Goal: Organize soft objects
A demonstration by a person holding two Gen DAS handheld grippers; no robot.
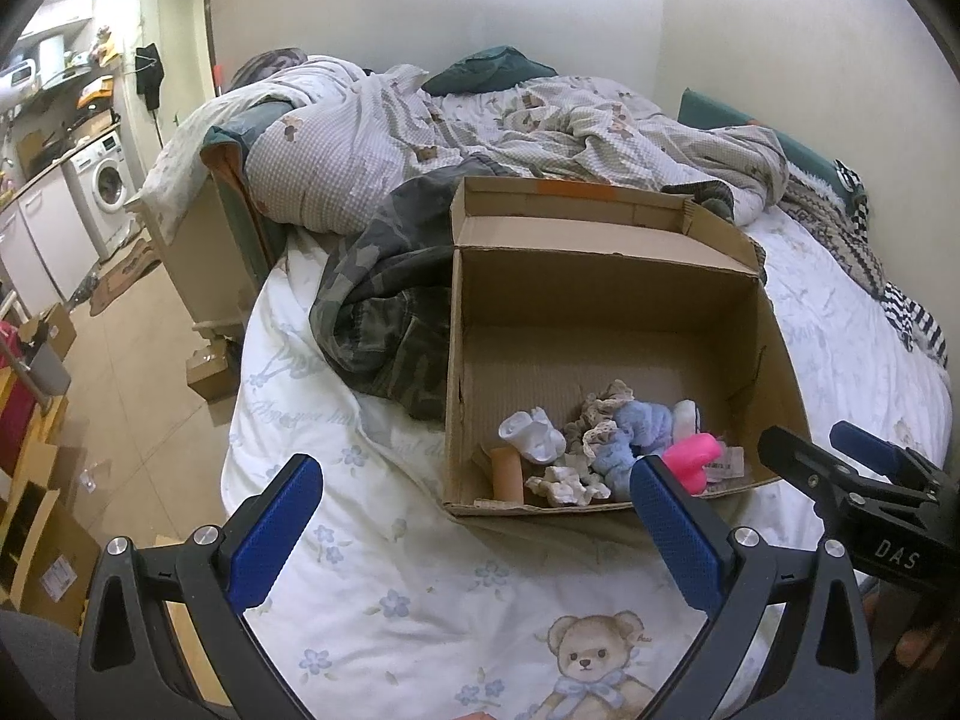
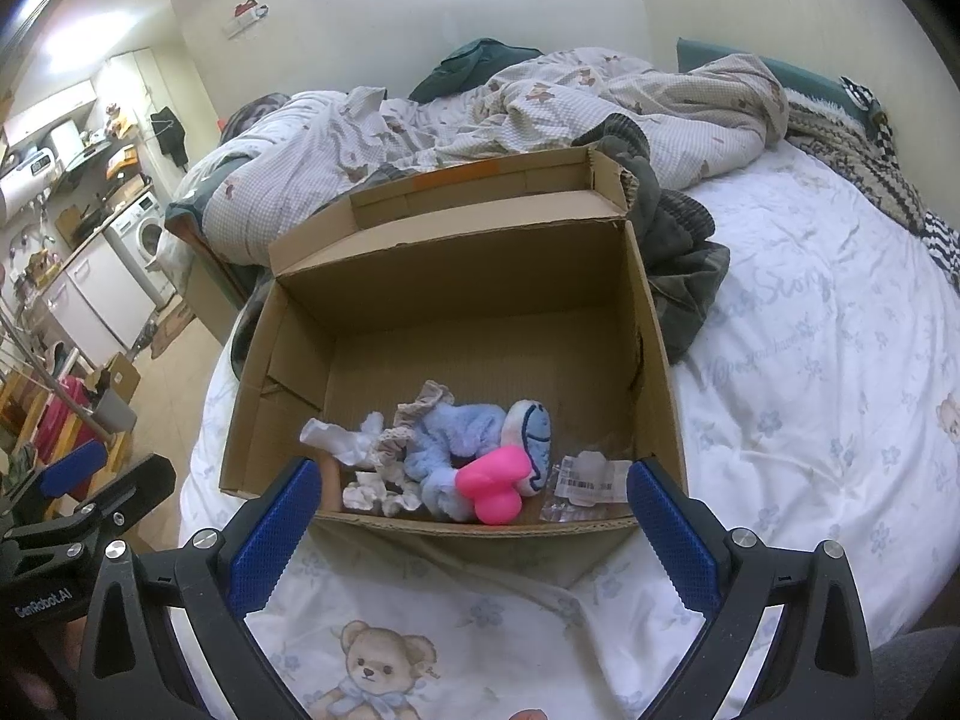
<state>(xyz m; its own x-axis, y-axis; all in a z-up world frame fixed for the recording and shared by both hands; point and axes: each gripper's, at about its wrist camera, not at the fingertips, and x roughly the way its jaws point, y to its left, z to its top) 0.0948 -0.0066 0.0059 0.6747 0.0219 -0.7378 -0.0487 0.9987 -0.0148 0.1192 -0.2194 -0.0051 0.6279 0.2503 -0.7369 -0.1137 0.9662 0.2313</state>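
An open cardboard box (image 1: 600, 294) (image 2: 456, 276) stands on the bed. Near its front wall lie a white sock (image 1: 533, 433) (image 2: 336, 439), a lace-trimmed cloth (image 1: 594, 414) (image 2: 414, 408), a blue plush toy (image 1: 633, 438) (image 2: 462, 438), a pink soft toy (image 1: 693, 457) (image 2: 492, 483) and a plastic wrapper with a label (image 2: 585, 480). My left gripper (image 1: 480, 516) hovers open over the sheet just in front of the box. My right gripper (image 2: 474, 519) is open too, empty, at the box's front edge. Each gripper shows at the other view's side: the right gripper (image 1: 852, 456), the left gripper (image 2: 90, 474).
A camouflage garment (image 1: 384, 300) lies left of the box, and a crumpled checked duvet (image 1: 420, 132) behind it. White bear-print sheet (image 2: 810, 390) stretches to the right. The bed's left edge drops to a tiled floor (image 1: 138, 360) with cartons and a washing machine (image 1: 105, 186).
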